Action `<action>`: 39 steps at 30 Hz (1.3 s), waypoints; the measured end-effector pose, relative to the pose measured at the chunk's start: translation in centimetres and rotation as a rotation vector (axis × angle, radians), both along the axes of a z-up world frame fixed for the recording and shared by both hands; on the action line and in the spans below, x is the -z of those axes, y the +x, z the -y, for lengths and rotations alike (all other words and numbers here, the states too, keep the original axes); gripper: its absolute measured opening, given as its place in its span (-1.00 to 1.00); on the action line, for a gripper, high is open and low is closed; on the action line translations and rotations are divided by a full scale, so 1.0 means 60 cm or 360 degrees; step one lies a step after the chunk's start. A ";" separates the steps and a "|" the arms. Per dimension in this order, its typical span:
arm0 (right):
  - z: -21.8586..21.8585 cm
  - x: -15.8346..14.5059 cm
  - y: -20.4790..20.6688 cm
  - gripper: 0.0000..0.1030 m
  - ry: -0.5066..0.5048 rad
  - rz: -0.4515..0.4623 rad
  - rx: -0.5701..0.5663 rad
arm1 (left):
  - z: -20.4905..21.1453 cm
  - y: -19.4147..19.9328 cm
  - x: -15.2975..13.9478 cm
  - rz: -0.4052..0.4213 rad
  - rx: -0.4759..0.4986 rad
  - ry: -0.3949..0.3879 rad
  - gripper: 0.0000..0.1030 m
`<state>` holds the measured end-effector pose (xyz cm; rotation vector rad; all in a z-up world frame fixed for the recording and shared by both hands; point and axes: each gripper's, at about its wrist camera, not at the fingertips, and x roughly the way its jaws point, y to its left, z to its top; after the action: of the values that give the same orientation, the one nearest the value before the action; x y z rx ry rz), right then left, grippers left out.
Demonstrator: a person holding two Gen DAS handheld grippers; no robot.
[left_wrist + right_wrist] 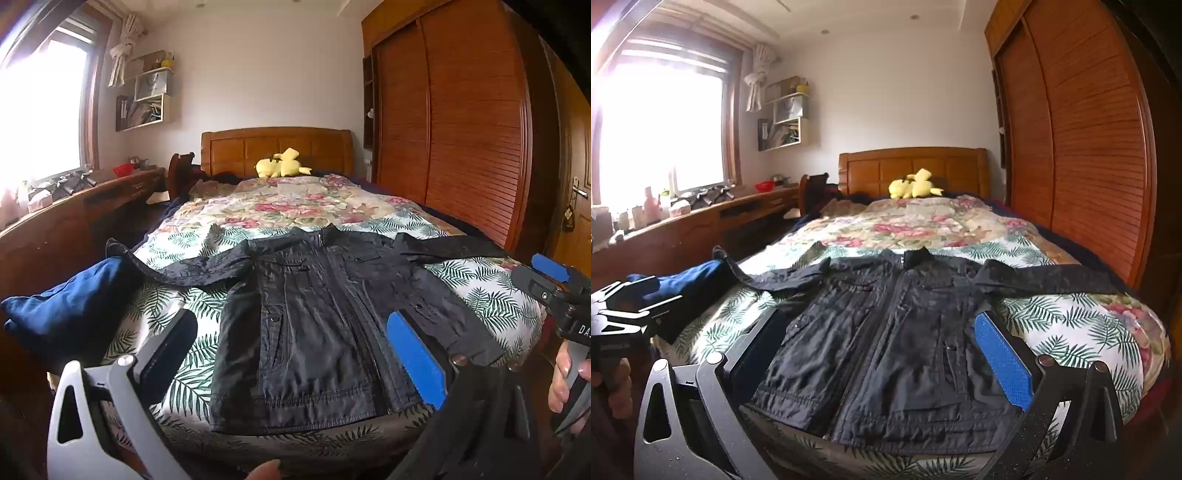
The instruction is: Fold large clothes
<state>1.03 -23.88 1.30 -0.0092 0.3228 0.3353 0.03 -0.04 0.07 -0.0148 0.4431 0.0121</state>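
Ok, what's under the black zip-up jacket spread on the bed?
The black zip-up jacket lies on a white palm-leaf print cover; whatever sits directly beneath the jacket's body is hidden.

- The left wrist view looks from the foot of the bed with the leaf-and-flower printed cover [491, 295] toward the carved wooden headboard [277, 147], tilted slightly down, close over the hem of the spread-out black zip-up jacket [314, 314].
- The right wrist view faces the same way from slightly further right, equally near.
- Both share the jacket [897, 332], bed, yellow plush toy [280, 168], slatted wooden wardrobe [461, 129] and bright window [661, 129].
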 end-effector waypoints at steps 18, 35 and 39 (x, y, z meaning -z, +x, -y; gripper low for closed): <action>0.006 0.005 0.004 1.00 0.0021 -0.0008 -0.0004 | 0.002 -0.010 -0.010 0.0056 0.0015 -0.0032 1.00; 0.007 0.002 0.000 1.00 0.0026 -0.0007 0.0003 | -0.006 -0.013 -0.018 0.0091 0.0010 -0.0061 1.00; 0.006 0.001 0.002 1.00 0.0027 -0.0006 0.0004 | -0.005 -0.013 -0.019 0.0095 0.0010 -0.0057 1.00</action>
<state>1.14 -24.22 1.26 0.0084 0.3238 0.3357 -0.75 0.25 1.18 -0.0491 0.3838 -0.0026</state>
